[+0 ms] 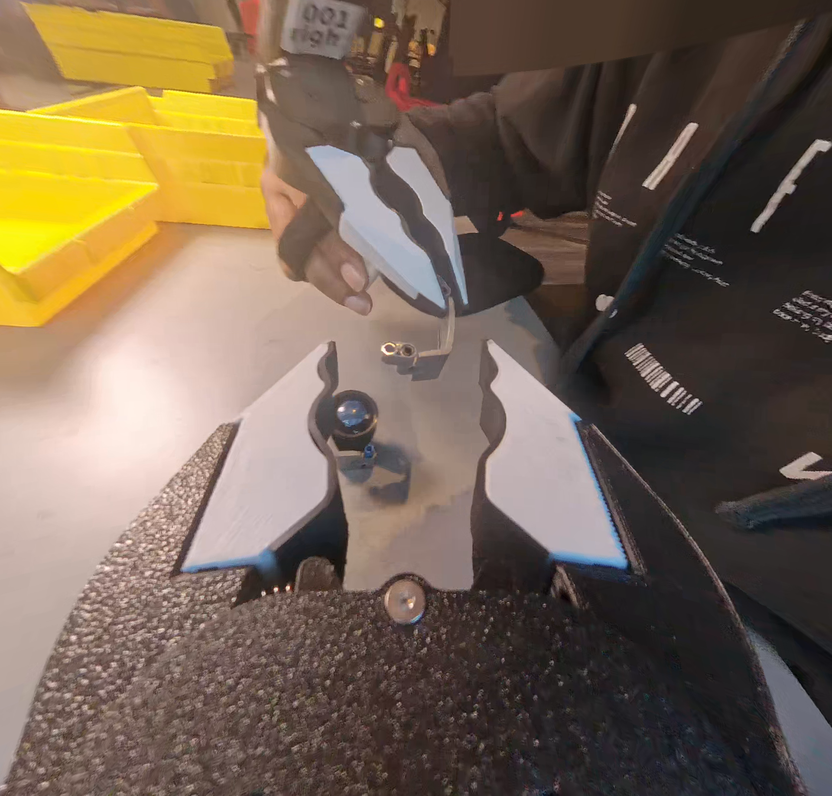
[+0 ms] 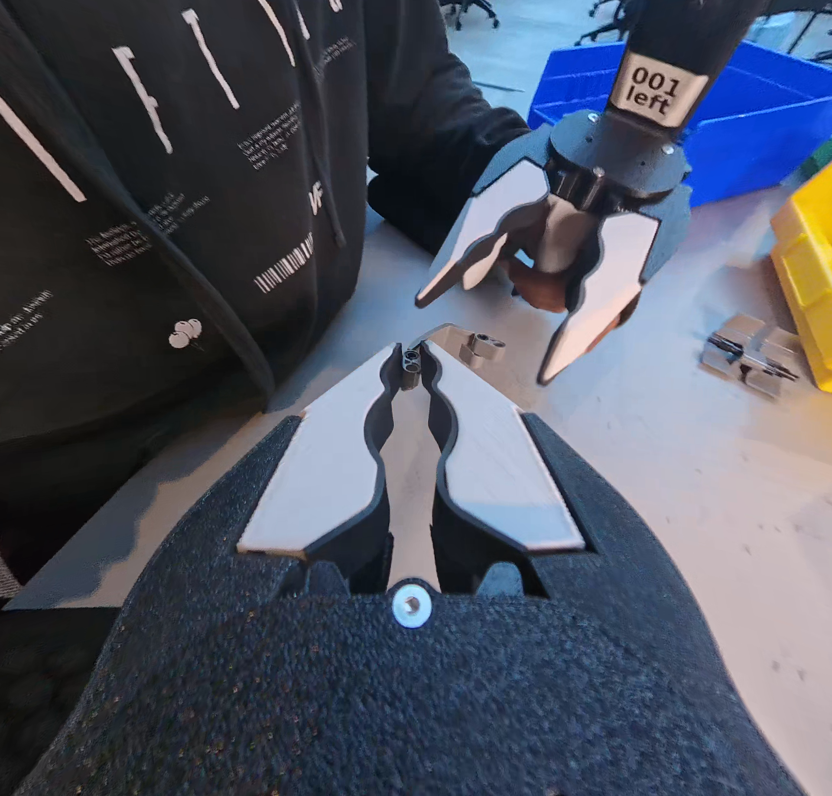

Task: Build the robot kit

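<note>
My right gripper (image 2: 410, 347) is shut on a small grey metal bracket (image 2: 410, 362) with holed ends and holds it just above the grey table (image 2: 630, 482). In the left wrist view the right gripper (image 1: 452, 302) points down, and the bracket (image 1: 430, 358) hangs from its tips. My left gripper (image 1: 409, 347) is open, with its fingertips on either side of the bracket's free end. It also shows in the right wrist view (image 2: 481, 340). A black round piece with a glossy dome (image 1: 349, 416) sits by the left finger; I cannot tell if it touches.
Yellow bins (image 1: 90, 216) stand at the left. A blue bin (image 2: 743, 113), a yellow bin (image 2: 806, 270) and a cluster of metal blocks (image 2: 747, 356) lie beyond the left gripper. A person in a black hoodie (image 2: 180, 189) stands close at the table's edge. Less than 4 cm separates the two grippers' tips.
</note>
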`<state>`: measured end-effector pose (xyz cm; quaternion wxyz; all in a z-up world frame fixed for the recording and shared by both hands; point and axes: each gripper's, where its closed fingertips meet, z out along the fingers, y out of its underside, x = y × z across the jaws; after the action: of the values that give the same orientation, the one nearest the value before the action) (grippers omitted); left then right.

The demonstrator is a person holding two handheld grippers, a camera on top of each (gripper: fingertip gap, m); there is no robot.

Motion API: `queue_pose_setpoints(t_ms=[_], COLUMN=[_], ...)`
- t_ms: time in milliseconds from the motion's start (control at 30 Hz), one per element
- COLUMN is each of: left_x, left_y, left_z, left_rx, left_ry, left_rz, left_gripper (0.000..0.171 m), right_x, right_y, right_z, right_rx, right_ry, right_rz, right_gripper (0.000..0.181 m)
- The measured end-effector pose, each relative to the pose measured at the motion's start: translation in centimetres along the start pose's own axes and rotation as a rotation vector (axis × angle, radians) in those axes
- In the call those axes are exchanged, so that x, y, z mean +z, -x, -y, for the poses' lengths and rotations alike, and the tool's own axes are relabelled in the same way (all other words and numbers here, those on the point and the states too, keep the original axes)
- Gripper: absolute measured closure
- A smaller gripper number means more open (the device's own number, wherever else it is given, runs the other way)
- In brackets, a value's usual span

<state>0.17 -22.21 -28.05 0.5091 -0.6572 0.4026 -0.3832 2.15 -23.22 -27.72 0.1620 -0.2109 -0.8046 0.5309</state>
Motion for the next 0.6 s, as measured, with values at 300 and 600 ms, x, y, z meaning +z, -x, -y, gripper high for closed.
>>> queue_pose_setpoints(t_ms=[300, 600], left_x=[0.7, 0.8], left_y=[1.7, 2.7], left_z=[-2.3, -3.2], left_rx=[0.000, 0.097], left_ry=[0.133, 0.231], left_rz=[0.133, 0.365], left_gripper=[0.142, 0.144], right_x=[-1.3, -2.3], right_y=[-3.4, -4.9], right_z=[-2.1, -5.6], right_rx=[0.140, 0.278], right_ry=[-0.032, 0.106], right_rz=[-0.118, -0.563], right_gripper=[0.164, 0.152])
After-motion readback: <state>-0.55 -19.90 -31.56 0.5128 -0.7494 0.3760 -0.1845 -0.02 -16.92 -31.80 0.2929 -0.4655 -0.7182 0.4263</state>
